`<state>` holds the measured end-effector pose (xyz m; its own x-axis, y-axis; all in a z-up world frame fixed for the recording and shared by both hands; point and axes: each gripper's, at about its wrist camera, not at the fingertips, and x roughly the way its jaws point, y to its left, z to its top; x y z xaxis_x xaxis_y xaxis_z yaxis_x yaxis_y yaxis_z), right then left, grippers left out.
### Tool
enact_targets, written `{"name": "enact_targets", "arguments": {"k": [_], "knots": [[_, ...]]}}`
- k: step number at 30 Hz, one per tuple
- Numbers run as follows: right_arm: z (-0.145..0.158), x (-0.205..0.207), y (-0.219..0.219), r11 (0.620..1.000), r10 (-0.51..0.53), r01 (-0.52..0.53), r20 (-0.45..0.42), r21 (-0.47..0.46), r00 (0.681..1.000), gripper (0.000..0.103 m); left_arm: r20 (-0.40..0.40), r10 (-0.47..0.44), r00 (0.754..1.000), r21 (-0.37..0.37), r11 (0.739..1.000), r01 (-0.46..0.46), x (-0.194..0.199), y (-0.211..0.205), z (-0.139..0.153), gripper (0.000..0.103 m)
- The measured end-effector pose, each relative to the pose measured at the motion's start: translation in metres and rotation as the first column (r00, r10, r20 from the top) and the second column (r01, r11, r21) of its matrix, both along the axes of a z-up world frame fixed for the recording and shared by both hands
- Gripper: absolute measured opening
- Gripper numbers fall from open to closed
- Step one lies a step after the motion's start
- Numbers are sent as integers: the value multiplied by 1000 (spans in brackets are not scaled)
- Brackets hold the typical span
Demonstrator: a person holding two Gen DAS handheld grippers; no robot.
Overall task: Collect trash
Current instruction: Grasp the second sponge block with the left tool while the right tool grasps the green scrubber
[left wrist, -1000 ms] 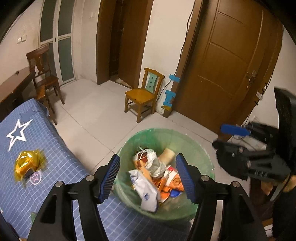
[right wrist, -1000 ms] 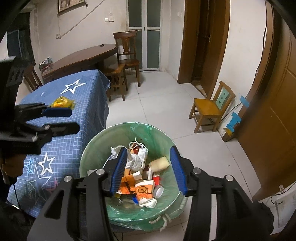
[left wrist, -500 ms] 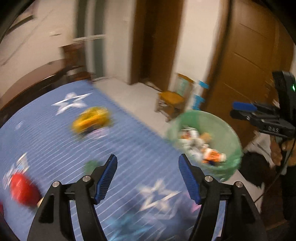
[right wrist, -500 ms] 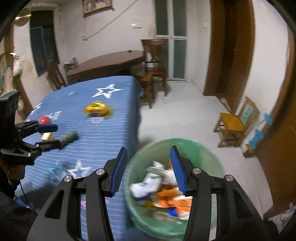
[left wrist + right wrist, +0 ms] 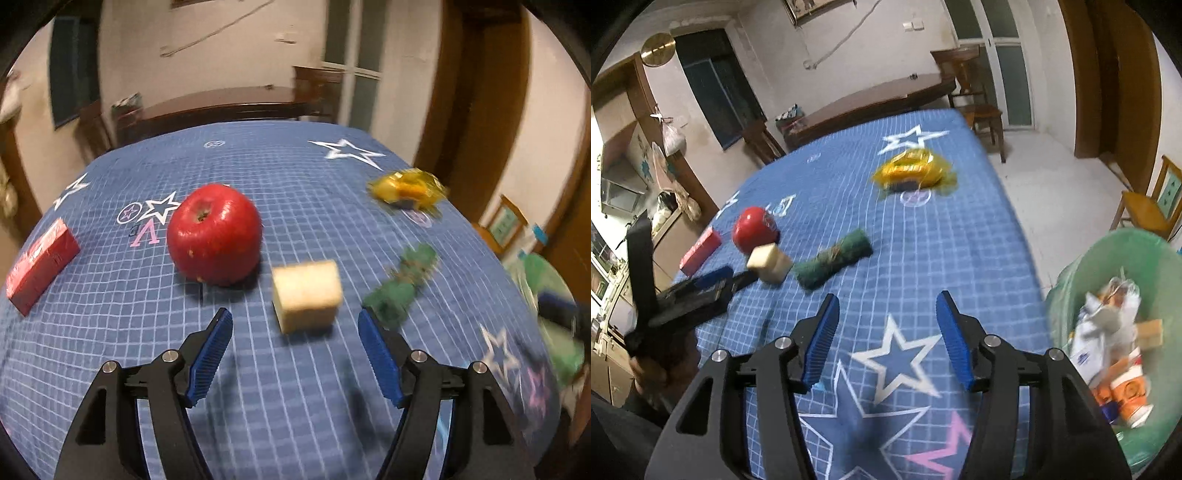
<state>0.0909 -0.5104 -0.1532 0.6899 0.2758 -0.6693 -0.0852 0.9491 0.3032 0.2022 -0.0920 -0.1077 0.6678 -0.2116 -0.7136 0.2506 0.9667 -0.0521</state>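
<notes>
On the blue starred tablecloth (image 5: 295,406) lie a tan block (image 5: 306,295), a red apple (image 5: 214,236), a red box (image 5: 40,266), a green crumpled wrapper (image 5: 402,284) and a yellow wrapper (image 5: 406,188). My left gripper (image 5: 295,354) is open and empty, just short of the tan block. My right gripper (image 5: 886,332) is open and empty above the cloth (image 5: 923,258), with the green wrapper (image 5: 831,262) ahead of it. The green-lined trash bin (image 5: 1082,266), full of rubbish, stands at the right. The left gripper shows in the right wrist view (image 5: 713,280) beside the tan block (image 5: 768,262).
The bin also shows blurred at the right edge of the left wrist view (image 5: 546,280). A dark wooden table (image 5: 871,99) and wooden chairs (image 5: 979,107) stand behind. A small yellow chair (image 5: 1152,206) stands on the tiled floor by the door.
Both grippers swung from above the bin to over the table. The left one now faces the tan block and apple closely; the right one faces the green wrapper.
</notes>
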Motion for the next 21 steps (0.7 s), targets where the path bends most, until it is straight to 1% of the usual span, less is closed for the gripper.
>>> {"name": "enact_targets", "arguments": {"k": [2, 3, 4, 5, 6, 7, 8, 10, 11, 14, 16, 18, 21], "knots": [[-6, 0, 2, 1000, -1, 1, -16, 3, 1000, 53, -43, 33, 999, -13, 999, -34, 12, -3, -5, 71], [-7, 1, 3, 1000, -6, 6, -22, 7, 1000, 53, -57, 46, 997, -8, 999, -47, 19, -12, -8, 69], [-8, 1, 3, 1000, -11, 12, -26, 11, 1000, 53, -64, 65, 996, 2, 998, -65, 23, -14, -11, 63], [-9, 2, 3, 1000, -12, 12, -28, 13, 1000, 53, -72, 74, 995, -3, 997, -75, 26, -15, -14, 60], [-9, 3, 4, 1000, -9, 10, -30, 11, 1000, 53, -78, 77, 994, -10, 997, -78, 27, -17, -17, 59], [-9, 4, 6, 1000, -5, 5, -31, 7, 1000, 53, -84, 82, 993, -18, 996, -84, 28, -17, -19, 53], [-9, 5, 9, 1000, 1, -1, -30, 4, 1000, 53, -97, 77, 992, -53, 995, -83, 30, -15, -20, 44], [-8, 9, 22, 1000, 25, -25, -27, -5, 999, 53, -107, 83, 991, -78, 993, -91, 31, -17, -21, 42], [-8, 13, 29, 999, 32, -32, -24, -9, 999, 53, -104, 85, 991, -80, 992, -94, 29, -18, -21, 41], [-5, 25, 47, 998, 58, -58, -20, -1, 998, 53, -63, 97, 993, -92, 991, -102, 11, -4, -10, 40], [-5, 34, 58, 998, 64, -64, -25, 0, 998, 52, -9, 133, 991, -99, 986, -133, -6, 15, 1, 40], [-7, 48, 69, 999, 49, -48, -44, 15, 998, 52, 20, 178, 984, -113, 978, -175, -16, 35, 9, 40], [-15, 68, 83, 999, -1, 4, -97, 36, 995, 54, 33, 248, 968, -141, 960, -242, -24, 64, 17, 40]]}}
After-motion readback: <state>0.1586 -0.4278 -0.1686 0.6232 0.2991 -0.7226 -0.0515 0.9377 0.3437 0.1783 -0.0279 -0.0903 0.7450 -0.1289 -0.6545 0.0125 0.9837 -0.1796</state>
